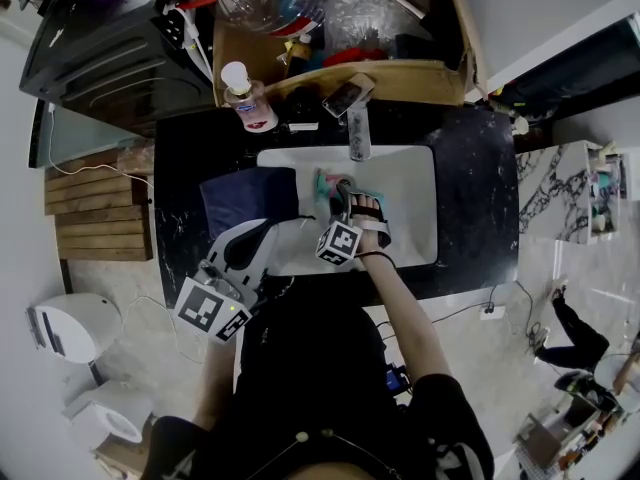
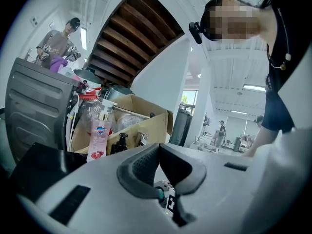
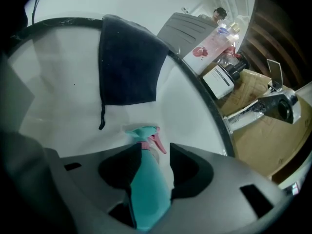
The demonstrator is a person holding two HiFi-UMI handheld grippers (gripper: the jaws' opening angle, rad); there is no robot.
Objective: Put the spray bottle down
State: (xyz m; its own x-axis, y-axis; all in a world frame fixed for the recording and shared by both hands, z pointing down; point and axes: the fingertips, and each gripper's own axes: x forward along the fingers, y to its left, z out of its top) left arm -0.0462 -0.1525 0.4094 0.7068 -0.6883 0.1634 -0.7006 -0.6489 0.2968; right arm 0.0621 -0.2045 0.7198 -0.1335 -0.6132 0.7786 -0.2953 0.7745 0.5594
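Note:
The teal spray bottle [image 3: 148, 179] with a pink trigger lies on the floor of the white sink [image 3: 58, 82], nozzle pointing away from me. My right gripper [image 3: 155, 147] reaches down over it with the jaws spread wide; the bottle's body sits between the pads, and white sink shows beside the neck. In the head view the right gripper [image 1: 336, 193] hangs over the bottle [image 1: 325, 182] in the sink's [image 1: 410, 198] left half. My left gripper [image 1: 268, 228] rests at the sink's near left edge, its pads [image 2: 146, 165] closed together on nothing.
A dark blue cloth [image 1: 250, 198] hangs over the sink's left rim. The faucet [image 1: 359, 133] stands at the back, with a pink soap bottle [image 1: 250, 103] and a full cardboard box [image 1: 400, 78] behind it. Black counter [image 1: 475, 198] surrounds the sink.

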